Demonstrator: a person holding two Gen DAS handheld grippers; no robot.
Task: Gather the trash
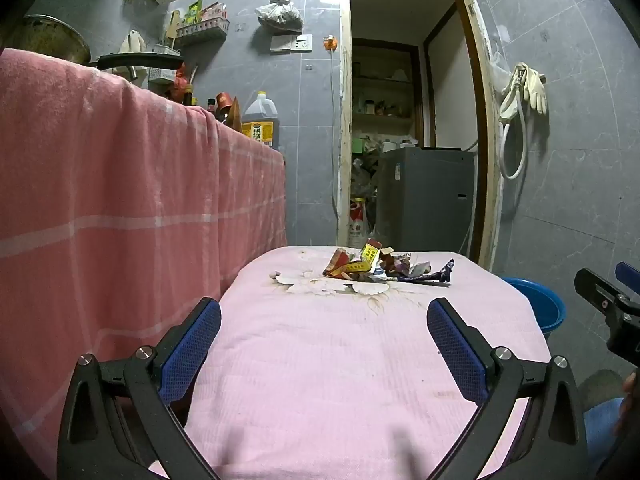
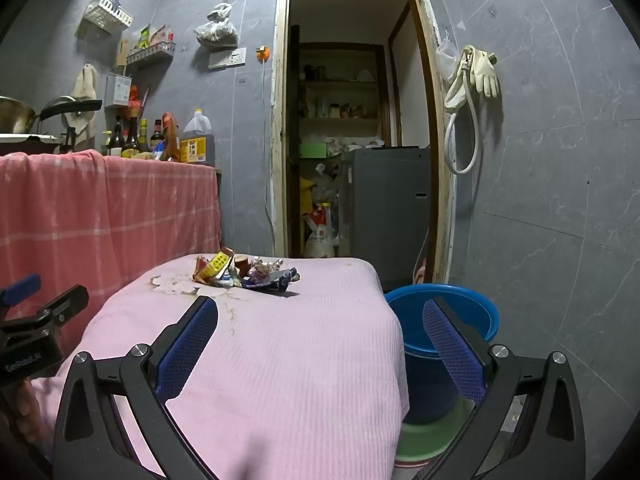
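Looking along both claws, I am seeing the trash pile (image 1: 384, 266) lying at the far end of the pink-covered counter (image 1: 344, 360), well apart from either claw. It is a loose heap of crumpled wrappers: red and yellow packets on the left, a dark blue wrapper trailing to the right. Nothing is standing between the claws and the heap; only bare pink cloth with a faded flower print is lying in between.

I am holding the left claw (image 1: 324, 320) with its jaws spread as wide as they go, and it is gripping nothing. I am holding the right claw (image 2: 320, 318) just as wide, also empty, and it is sitting over the counter's right edge. Each claw is showing at the edge of the other's view.

A blue bucket (image 2: 472, 320) is standing on the floor just beside the counter's right side, and it is resting on something green below. To the left, a red checked cloth (image 1: 120, 184) is hanging over a taller counter that is carrying a cooking oil jug (image 1: 260, 120), dark sauce bottles and a pan (image 2: 72, 107).

Grey tiles are covering the walls. White baskets, a tied plastic bag (image 1: 280, 10) and a switch plate are hanging on the back wall. An open doorway (image 1: 408, 120) is showing shelves and a grey appliance (image 1: 428, 196). Rubber gloves (image 1: 534, 86) and a white hose are hanging to the right of the door.
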